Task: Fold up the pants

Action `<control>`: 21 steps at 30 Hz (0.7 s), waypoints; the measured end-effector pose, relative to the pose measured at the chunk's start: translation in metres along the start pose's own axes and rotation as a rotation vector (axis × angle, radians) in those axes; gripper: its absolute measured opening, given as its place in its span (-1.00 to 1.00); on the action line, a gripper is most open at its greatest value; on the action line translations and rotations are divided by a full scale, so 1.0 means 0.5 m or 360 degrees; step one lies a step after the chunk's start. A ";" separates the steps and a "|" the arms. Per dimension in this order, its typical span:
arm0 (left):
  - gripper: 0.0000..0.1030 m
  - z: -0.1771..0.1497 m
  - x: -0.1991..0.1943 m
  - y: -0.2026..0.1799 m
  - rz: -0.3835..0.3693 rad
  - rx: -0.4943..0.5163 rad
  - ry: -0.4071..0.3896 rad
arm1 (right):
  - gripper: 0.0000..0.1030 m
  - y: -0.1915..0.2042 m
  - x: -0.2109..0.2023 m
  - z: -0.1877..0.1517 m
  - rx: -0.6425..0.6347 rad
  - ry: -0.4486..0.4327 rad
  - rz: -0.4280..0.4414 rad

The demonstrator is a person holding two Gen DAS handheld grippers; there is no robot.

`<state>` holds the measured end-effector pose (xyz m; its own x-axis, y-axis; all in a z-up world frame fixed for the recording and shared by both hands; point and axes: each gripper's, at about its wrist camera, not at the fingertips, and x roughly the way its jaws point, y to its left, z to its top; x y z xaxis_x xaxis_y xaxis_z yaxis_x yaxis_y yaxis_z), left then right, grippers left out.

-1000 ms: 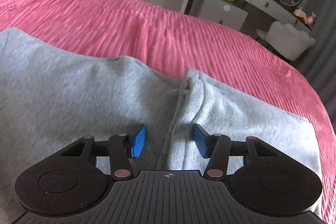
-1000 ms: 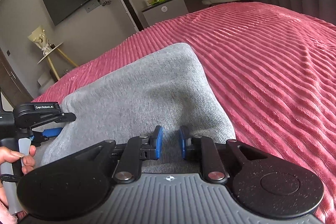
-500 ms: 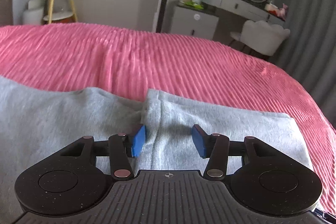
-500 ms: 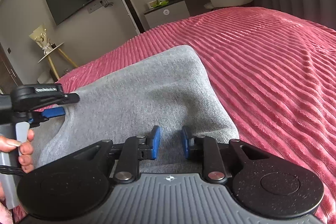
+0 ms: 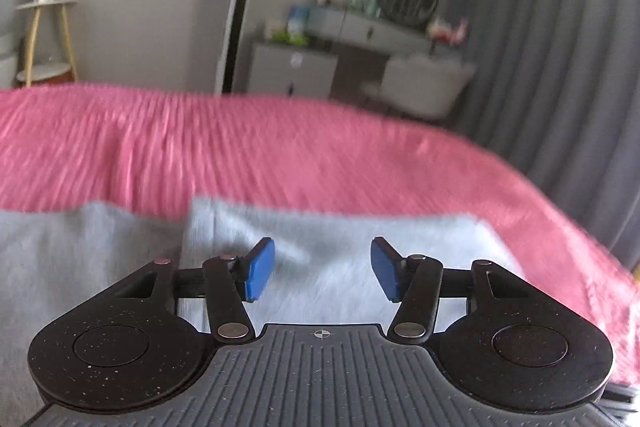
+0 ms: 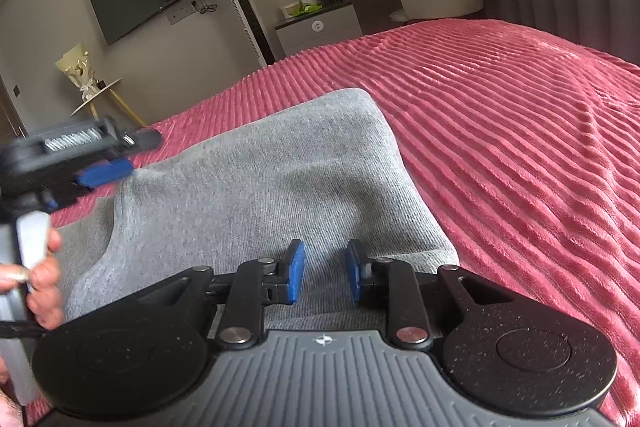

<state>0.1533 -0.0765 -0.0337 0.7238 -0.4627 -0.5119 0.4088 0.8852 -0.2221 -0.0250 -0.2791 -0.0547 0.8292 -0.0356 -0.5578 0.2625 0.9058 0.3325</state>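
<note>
Since a second ago, the left gripper (image 5: 322,269) has swung from the seam between two layers of cloth toward the folded end, and its view is now blurred by motion. Its blue fingers (image 5: 260,269) stand apart and are opening, with nothing pinched between them; grey cloth lies below the gap.

The pants (image 6: 260,183), a soft grey knit, lie on a pink ribbed bed (image 6: 520,147), already doubled over. In the right wrist view the folded bundle runs from 6 o'clock up to about 12 o'clock at the centre, one rounded corner farthest away. In the left wrist view a raised fold edge sits at about 10 o'clock from the fingers, with a flat lower layer stretching off toward 9 o'clock.

The right gripper (image 6: 323,277) hovers over the near end of the bundle. Its fingers show a narrow gap, and no cloth seems to be caught there, though the view does not quite settle whether the tips brush the fabric. At 9 o'clock in that view, the person's hand (image 6: 42,283) holds the left gripper's handle.

The step in hand looks like letting go after a fold and lining up the next one. To do it well, lift both tools clear without dragging the top layer, check that the edges match, then take both corners of one end at equal depth and carry them over together, low and even.
</note>
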 end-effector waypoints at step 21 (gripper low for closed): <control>0.52 -0.018 -0.126 0.136 0.0711 -0.0391 -0.0046 | -0.54 -0.015 -0.003 0.005 0.0038 0.0008 0.0039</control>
<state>0.1302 0.0133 -0.0240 0.8146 -0.0346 -0.5790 -0.0844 0.9805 -0.1774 -0.0270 -0.2866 -0.0545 0.8331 -0.0112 -0.5530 0.2538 0.8961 0.3642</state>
